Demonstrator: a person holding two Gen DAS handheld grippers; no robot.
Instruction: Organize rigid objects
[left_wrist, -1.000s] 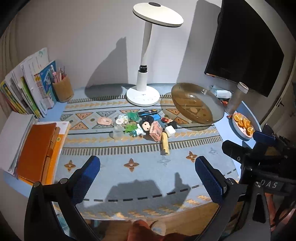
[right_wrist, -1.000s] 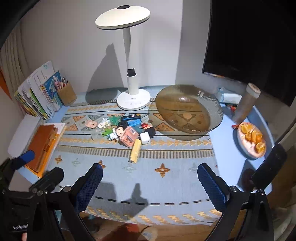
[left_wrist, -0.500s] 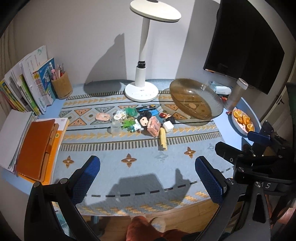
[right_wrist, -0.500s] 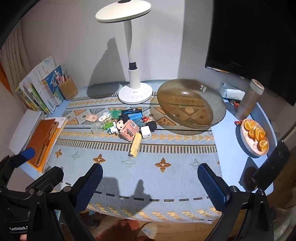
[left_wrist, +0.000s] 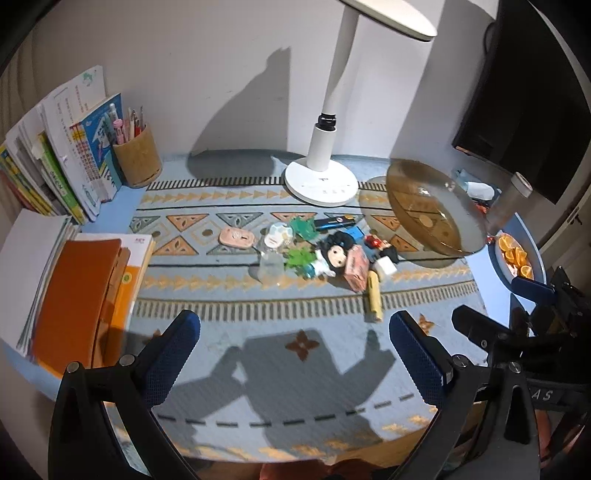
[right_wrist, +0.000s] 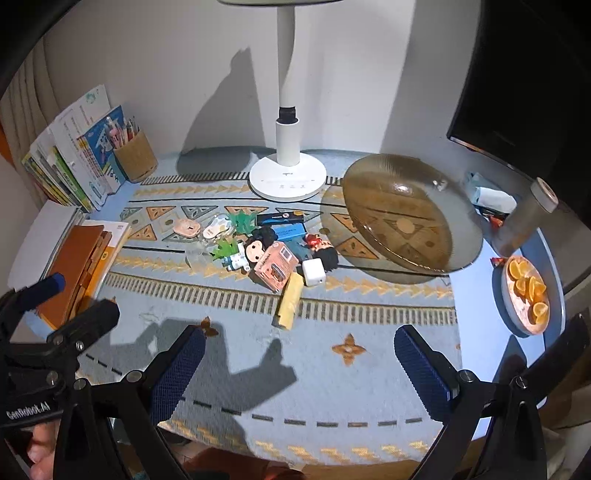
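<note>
A pile of small objects lies mid-table: a black-haired doll (left_wrist: 334, 254) (right_wrist: 255, 250), a pink box (left_wrist: 355, 266) (right_wrist: 276, 266), a yellow stick (left_wrist: 373, 301) (right_wrist: 289, 301), a white cube (right_wrist: 313, 271), a blue box (right_wrist: 290, 232), green plastic leaves (left_wrist: 299, 256) and a pink case (left_wrist: 236, 237). A brown glass plate (left_wrist: 434, 210) (right_wrist: 408, 212) stands to their right. My left gripper (left_wrist: 293, 363) is open and empty above the near rug. My right gripper (right_wrist: 295, 371) is open and empty too, to the right of the left one.
A white desk lamp (left_wrist: 321, 181) stands behind the pile. Books (left_wrist: 55, 170), a pen cup (left_wrist: 137, 158) and an orange notebook (left_wrist: 75, 295) are at the left. A dish of orange slices (right_wrist: 528, 291) and a bottle (right_wrist: 524, 218) are at the right.
Both grippers have moved forward and lower towards the table, so the pile of objects looks larger. Both stay open and empty.
</note>
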